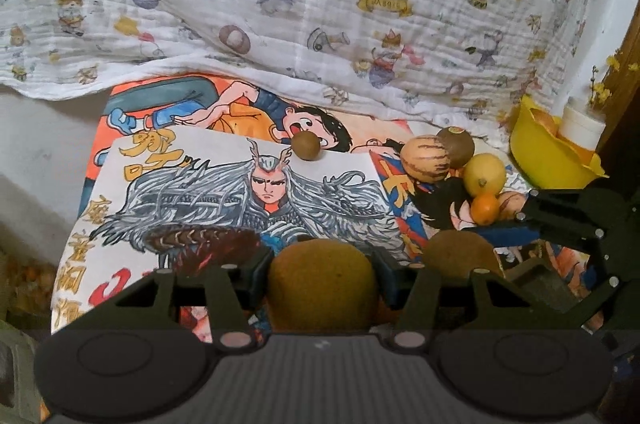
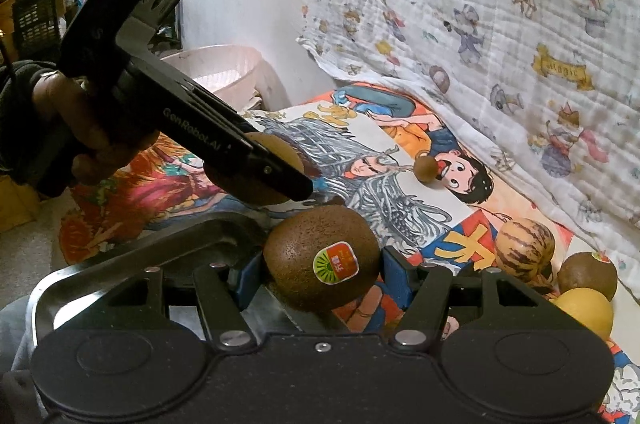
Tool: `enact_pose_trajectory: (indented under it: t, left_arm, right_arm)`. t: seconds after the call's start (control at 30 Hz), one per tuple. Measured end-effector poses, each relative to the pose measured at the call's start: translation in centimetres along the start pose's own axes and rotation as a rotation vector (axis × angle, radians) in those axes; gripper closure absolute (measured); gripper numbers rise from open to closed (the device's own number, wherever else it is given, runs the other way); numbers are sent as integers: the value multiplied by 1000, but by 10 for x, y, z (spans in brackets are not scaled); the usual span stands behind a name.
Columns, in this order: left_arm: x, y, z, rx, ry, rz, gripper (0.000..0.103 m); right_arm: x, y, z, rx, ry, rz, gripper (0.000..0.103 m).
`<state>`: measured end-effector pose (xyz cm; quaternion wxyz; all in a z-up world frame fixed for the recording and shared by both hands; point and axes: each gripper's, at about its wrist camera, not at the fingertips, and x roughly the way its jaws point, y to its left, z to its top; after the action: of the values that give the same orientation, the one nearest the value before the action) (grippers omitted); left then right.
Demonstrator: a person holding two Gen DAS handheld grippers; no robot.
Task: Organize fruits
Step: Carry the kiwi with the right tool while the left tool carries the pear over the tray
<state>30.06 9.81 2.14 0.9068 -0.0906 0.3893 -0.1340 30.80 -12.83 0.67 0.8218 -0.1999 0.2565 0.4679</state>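
Note:
My left gripper (image 1: 322,278) is shut on a brown kiwi (image 1: 322,284); it also shows in the right wrist view (image 2: 280,180), held above the cartoon posters. My right gripper (image 2: 322,264) is shut on a stickered kiwi (image 2: 320,258), which shows in the left wrist view (image 1: 460,252) to the right. A small brown fruit (image 1: 306,145) lies alone on the posters. A pile at right holds a striped melon (image 1: 426,158), a kiwi (image 1: 456,144), a lemon (image 1: 484,174) and a small orange (image 1: 485,209).
A yellow bowl (image 1: 548,160) with fruit inside stands at the far right beside a white cup (image 1: 582,124). A patterned cloth (image 1: 320,4) hangs behind the table. A metal tray (image 2: 100,272) lies under my right gripper. A pink basin (image 2: 228,68) stands beyond the table.

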Motion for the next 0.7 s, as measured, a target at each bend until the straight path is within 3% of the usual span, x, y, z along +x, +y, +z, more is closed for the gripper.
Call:
enact_pose_trajectory:
  t: [0.3,0.7]
  left_arm:
    - [-31,-24,-27,-18,-21,-5,46]
    - [-69,-58,-82,-39,-34,-27,46]
  right_arm:
    - [-28,27,-9,-15,-6,26,39]
    - [-71,72,-46,-2,43,70,39]
